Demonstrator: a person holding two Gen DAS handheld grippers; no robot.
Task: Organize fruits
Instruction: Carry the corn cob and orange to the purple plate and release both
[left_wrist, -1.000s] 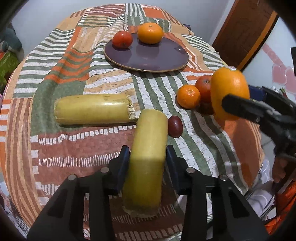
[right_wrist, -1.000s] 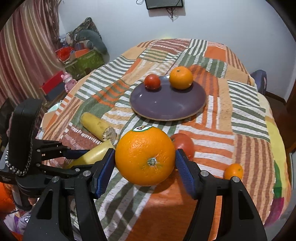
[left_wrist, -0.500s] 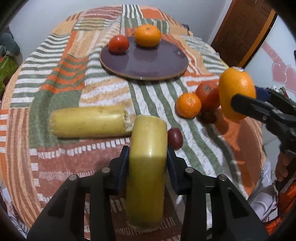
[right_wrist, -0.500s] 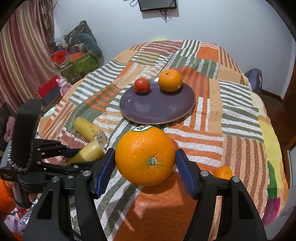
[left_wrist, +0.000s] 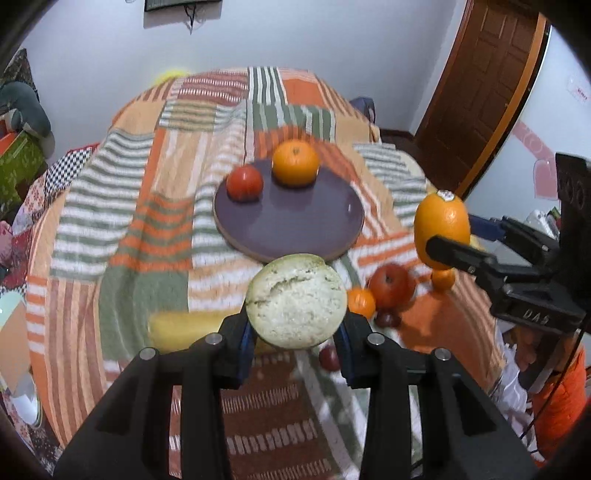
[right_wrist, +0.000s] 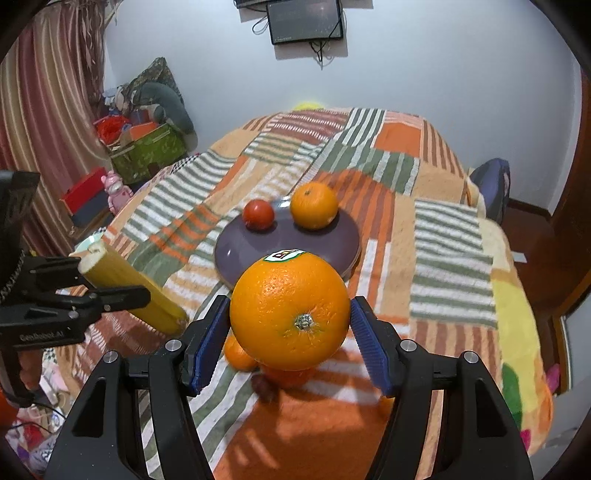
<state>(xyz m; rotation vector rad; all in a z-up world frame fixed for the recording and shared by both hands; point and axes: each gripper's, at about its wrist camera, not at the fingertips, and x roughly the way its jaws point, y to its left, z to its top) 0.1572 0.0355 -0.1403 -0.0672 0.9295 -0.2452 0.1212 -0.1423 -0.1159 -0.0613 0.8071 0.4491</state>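
Observation:
My left gripper (left_wrist: 295, 334) is shut on a yellow banana piece (left_wrist: 296, 301), lifted off the table with its pale cut end facing the camera; it also shows in the right wrist view (right_wrist: 125, 284). My right gripper (right_wrist: 290, 341) is shut on a large orange (right_wrist: 290, 312) with a sticker, held above the table; it shows at the right of the left wrist view (left_wrist: 441, 230). A purple plate (left_wrist: 291, 229) holds a tomato (left_wrist: 244, 182) and an orange (left_wrist: 295, 162).
On the patchwork cloth lie a second banana piece (left_wrist: 188, 328), a small mandarin (left_wrist: 361, 302), a red apple (left_wrist: 391, 286), another mandarin (left_wrist: 443, 280) and small dark plums (left_wrist: 330, 358). Boxes and toys (right_wrist: 144, 144) stand on the floor at left.
My left gripper has lifted the banana piece off the table and tilted it up, cut end toward the camera. My right gripper has risen with the orange.

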